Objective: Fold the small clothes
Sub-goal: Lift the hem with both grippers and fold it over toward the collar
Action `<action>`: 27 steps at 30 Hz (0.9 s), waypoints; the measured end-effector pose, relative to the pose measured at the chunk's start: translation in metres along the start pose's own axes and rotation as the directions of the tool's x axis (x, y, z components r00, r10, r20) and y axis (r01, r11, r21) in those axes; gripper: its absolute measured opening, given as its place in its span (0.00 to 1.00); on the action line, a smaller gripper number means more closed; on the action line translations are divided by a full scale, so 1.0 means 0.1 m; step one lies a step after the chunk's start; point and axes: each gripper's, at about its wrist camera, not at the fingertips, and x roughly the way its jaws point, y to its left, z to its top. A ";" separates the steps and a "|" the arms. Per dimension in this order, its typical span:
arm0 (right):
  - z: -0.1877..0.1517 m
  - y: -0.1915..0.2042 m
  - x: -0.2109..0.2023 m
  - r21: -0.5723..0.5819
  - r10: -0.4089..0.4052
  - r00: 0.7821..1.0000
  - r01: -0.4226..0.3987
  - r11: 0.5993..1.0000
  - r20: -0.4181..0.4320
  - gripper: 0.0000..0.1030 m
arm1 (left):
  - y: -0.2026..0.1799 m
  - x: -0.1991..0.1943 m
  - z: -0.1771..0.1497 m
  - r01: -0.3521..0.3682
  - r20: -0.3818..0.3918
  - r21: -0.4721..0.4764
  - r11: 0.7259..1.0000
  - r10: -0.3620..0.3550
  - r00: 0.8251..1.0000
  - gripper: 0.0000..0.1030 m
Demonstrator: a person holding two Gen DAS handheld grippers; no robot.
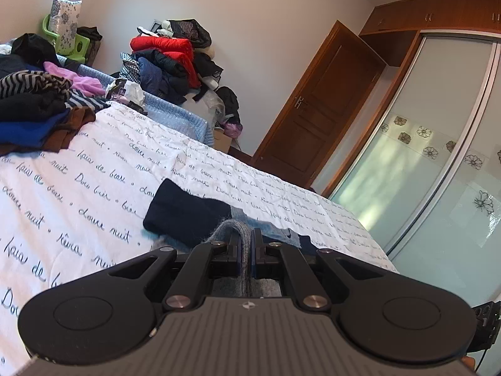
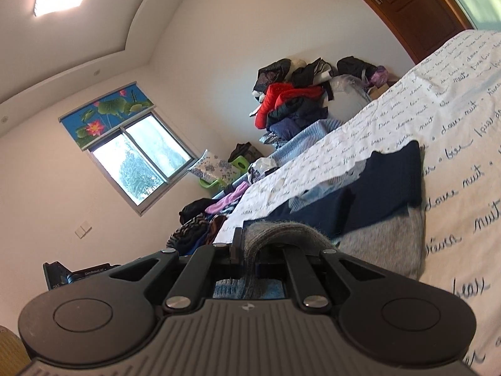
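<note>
A small knit garment in grey, navy and light blue (image 1: 188, 216) lies on the white bedspread with black script (image 1: 94, 181). My left gripper (image 1: 246, 250) is shut on a fold of its grey knit edge (image 1: 233, 230). In the right wrist view the same garment (image 2: 382, 185) spreads across the bedspread (image 2: 463, 144), navy part farther, grey part (image 2: 385, 244) nearer. My right gripper (image 2: 249, 250) is shut on another fold of the grey edge (image 2: 281, 232), which arches over the fingers.
A pile of dark, striped, blue and brown clothes (image 1: 34, 106) lies at the bed's far left. A heap of red and dark jackets (image 1: 172, 59) stands against the wall. A wooden door (image 1: 322, 109) and sliding wardrobe doors (image 1: 422, 156) are on the right.
</note>
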 end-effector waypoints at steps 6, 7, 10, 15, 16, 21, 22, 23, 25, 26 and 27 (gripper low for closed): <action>0.17 -0.16 0.18 0.005 -0.040 0.999 0.039 0.999 0.034 0.06 | -0.06 0.34 0.15 -0.047 -0.001 0.031 0.998 0.047 0.999 0.06; 0.19 -0.19 0.20 0.011 -0.043 0.998 0.043 0.999 0.039 0.06 | -0.06 0.39 0.17 -0.053 -0.003 0.032 0.998 0.054 0.999 0.06; 0.26 -0.29 0.28 0.023 -0.056 0.997 0.055 0.998 0.048 0.06 | -0.06 0.55 0.22 -0.071 -0.010 0.029 0.997 0.071 0.997 0.06; 0.33 -0.37 0.38 0.013 -0.072 0.996 0.071 0.997 0.051 0.06 | -0.07 0.75 0.26 -0.095 -0.020 0.047 0.994 0.096 0.995 0.06; 0.34 -0.38 0.40 0.014 -0.074 0.996 0.074 0.997 0.052 0.06 | -0.07 0.79 0.27 -0.100 -0.024 0.048 0.994 0.101 0.995 0.06; 0.39 -0.44 0.48 0.008 -0.095 0.994 0.095 0.995 0.051 0.06 | -0.08 0.91 0.30 -0.117 -0.028 0.053 0.992 0.119 0.992 0.06; 0.39 -0.45 0.49 0.004 -0.101 0.994 0.101 0.995 0.051 0.06 | -0.07 0.93 0.30 -0.122 -0.027 0.055 0.991 0.124 0.992 0.06; 0.40 -0.46 0.51 0.003 -0.106 0.993 0.106 0.994 0.050 0.06 | -0.07 0.95 0.30 -0.127 -0.026 0.056 0.990 0.129 0.991 0.06; 0.41 -0.47 0.54 0.003 -0.112 0.993 0.112 0.994 0.050 0.06 | -0.07 0.99 0.30 -0.133 -0.029 0.057 0.989 0.135 0.990 0.06; 0.41 -0.48 0.56 0.001 -0.114 0.992 0.114 0.993 0.050 0.06 | -0.06 1.01 0.30 -0.138 -0.032 0.057 0.989 0.140 0.990 0.06; 0.41 -0.47 0.57 -0.001 -0.117 0.992 0.118 0.993 0.052 0.06 | -0.06 1.03 0.30 -0.144 -0.034 0.059 0.988 0.147 0.989 0.06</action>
